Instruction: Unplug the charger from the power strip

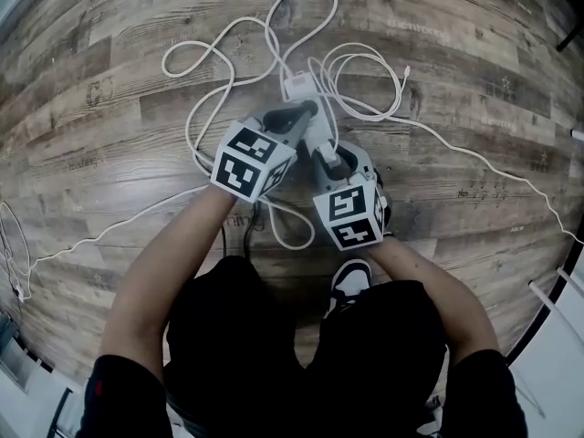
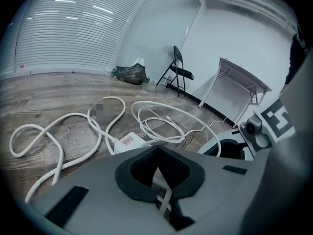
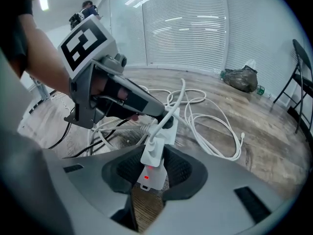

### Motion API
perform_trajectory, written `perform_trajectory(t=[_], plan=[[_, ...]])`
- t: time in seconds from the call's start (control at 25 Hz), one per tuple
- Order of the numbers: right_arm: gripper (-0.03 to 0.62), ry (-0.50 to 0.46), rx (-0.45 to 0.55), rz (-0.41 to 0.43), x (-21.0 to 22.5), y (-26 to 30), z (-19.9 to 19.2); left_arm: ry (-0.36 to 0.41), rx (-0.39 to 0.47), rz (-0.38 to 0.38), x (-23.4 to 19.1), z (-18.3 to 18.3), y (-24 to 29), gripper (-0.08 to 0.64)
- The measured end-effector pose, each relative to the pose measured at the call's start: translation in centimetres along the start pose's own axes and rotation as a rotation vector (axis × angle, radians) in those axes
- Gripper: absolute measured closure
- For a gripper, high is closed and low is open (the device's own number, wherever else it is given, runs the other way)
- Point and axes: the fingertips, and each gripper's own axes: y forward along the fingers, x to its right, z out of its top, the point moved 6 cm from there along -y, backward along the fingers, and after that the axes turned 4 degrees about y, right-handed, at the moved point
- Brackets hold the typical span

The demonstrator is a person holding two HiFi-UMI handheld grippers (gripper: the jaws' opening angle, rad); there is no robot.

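A short white power strip (image 1: 317, 140) (image 3: 172, 119) lies on the wooden floor among white cables. A white charger (image 3: 152, 153) with its cable is plugged into the strip's near end, just above a red light. In the right gripper view my right gripper (image 3: 151, 170) (image 1: 330, 161) has its pads against the charger's sides. My left gripper (image 1: 310, 112) (image 3: 164, 112) reaches in from the left. Its dark fingertips are clamped on the strip's far end, and a white piece fills the narrow gap between the jaws of my left gripper (image 2: 161, 182).
A white adapter block (image 1: 298, 87) (image 2: 129, 140) lies just beyond the strip, amid loops of white cable (image 1: 228, 62). A folding chair (image 2: 178, 67), a white table (image 2: 239, 82) and a dark bag (image 2: 131, 74) stand by the far wall. My shoe (image 1: 349, 276) is close behind the grippers.
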Motion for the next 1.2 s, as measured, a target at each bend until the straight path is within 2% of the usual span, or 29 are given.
perform_trajectory(t=[0.28, 0.44, 0.52, 0.72, 0.84, 0.92, 1.04, 1.2], plan=[[0.471, 0.036, -0.01, -0.012, 0.4, 0.0, 0.1, 0.018, -0.001, 0.012, 0.0, 0.2, 0.2, 0.541], [0.475, 0.06, -0.005, -0.008, 0.4, -0.4, -0.1, 0.001, -0.026, 0.011, 0.2, 0.1, 0.0, 0.541], [0.479, 0.075, 0.001, -0.004, 0.8, -0.7, 0.1, 0.018, -0.048, 0.025, 0.3, 0.4, 0.0, 0.541], [0.483, 0.052, 0.096, -0.006, 1.4, -2.6, 2.3, 0.041, -0.092, 0.058, 0.5, 0.7, 0.4, 0.541], [0.483, 0.083, 0.159, -0.02, 2.8, -4.3, 3.6, 0.02, -0.074, 0.068, 0.6, 0.6, 0.4, 0.541], [0.483, 0.067, 0.204, -0.013, 3.2, -5.5, 4.2, 0.035, -0.053, 0.08, 0.8, 0.9, 0.1, 0.541], [0.483, 0.022, 0.272, 0.031, 3.4, -7.0, 5.4, 0.075, 0.032, 0.093, 1.1, 2.5, -1.8, 0.541], [0.483, 0.081, 0.37, 0.067, 5.3, -10.1, 7.4, 0.113, 0.134, 0.126, 1.8, 6.3, -5.5, 0.541]])
